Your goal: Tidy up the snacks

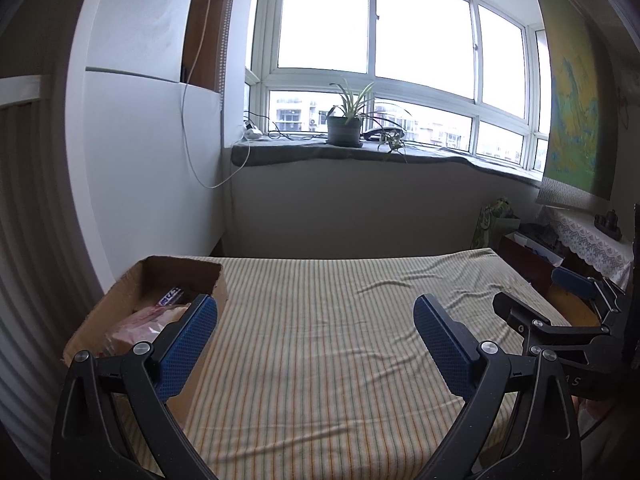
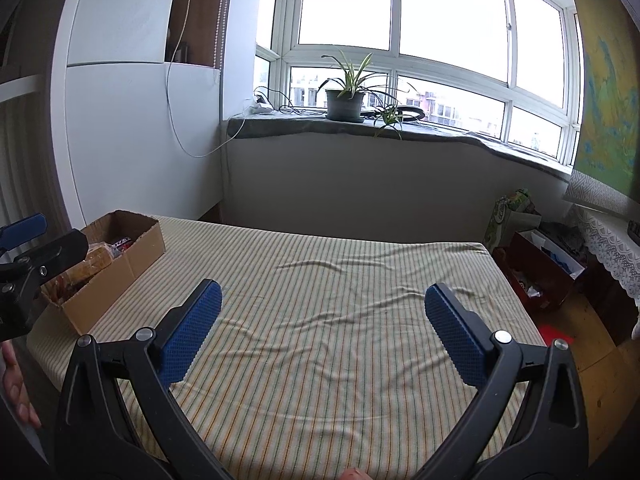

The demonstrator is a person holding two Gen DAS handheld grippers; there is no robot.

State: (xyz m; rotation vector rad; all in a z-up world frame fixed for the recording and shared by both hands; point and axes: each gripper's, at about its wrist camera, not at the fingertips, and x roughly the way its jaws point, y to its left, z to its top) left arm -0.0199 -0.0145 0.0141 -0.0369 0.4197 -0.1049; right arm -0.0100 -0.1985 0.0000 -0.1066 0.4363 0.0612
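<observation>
Both grippers held level above a worktop (image 2: 320, 340) draped in a striped cloth (image 1: 320, 340); neither carries anything. The left gripper (image 1: 315, 344) has its blue pads spread wide, with only cloth between them; the right gripper (image 2: 323, 334) is likewise spread and empty. The snacks (image 2: 98, 258) lie together in an open cardboard box (image 2: 120, 280) at the worktop's left far corner, and none shows on the bare cloth, so the sorting looks largely done. From the left wrist view the box (image 1: 104, 320) sits just beside and partly behind the left-hand pad, nearly under it, while it lies well apart from the right gripper, off to the left. Visible contents are film-wrapped packets, one pinkish (image 1: 140, 326) and one with blue-and-white print (image 1: 170, 296); exact kinds cannot be read. Such packets are likely light, soft and crinkly, slippery on the film and easily crushed, so a gentle hold across a packet's flat middle or a sealed edge would suit. The box itself is probably stiff enough to pinch by one wall. A potted plant (image 2: 346, 100) stands on the window sill beyond.
</observation>
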